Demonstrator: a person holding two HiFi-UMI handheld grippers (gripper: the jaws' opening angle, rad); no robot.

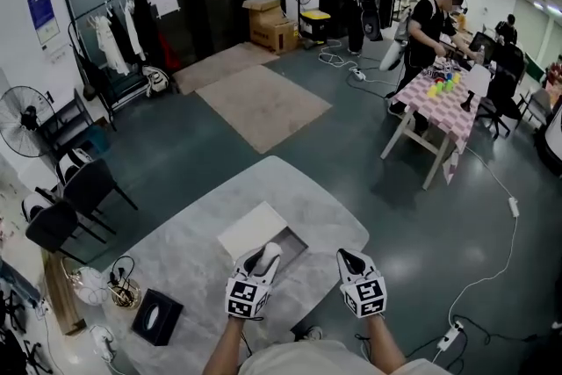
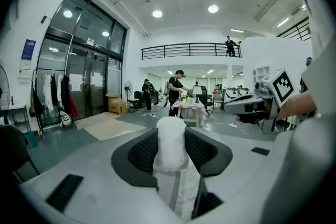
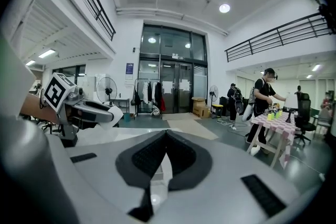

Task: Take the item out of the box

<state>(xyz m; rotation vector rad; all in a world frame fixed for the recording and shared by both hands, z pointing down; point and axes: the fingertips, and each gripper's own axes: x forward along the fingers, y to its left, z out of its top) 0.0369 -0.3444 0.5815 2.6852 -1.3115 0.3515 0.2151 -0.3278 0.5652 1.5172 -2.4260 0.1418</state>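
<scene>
Left gripper (image 1: 263,261) is pinching the white item (image 1: 270,255). The left gripper view shows both pads pressed on its sides, the rounded top poking past the tips and a paler lower part trailing back under the jaws. In the head view the item sits over the dark opening of the box (image 1: 301,243) on the grey table (image 1: 176,250); I can't tell whether its bottom end is clear of the rim. Right gripper (image 1: 353,263) is pressed together with nothing in it, beside the box and not touching it. Main risk: the item looks soft and round, so a side pinch could let it slide down through the pads and drop back in. Second: the trailing part could catch on the rim, and with nothing pinning the box it could lift or skid. The box sits near the table's front edge, so a skid could push it off.
</scene>
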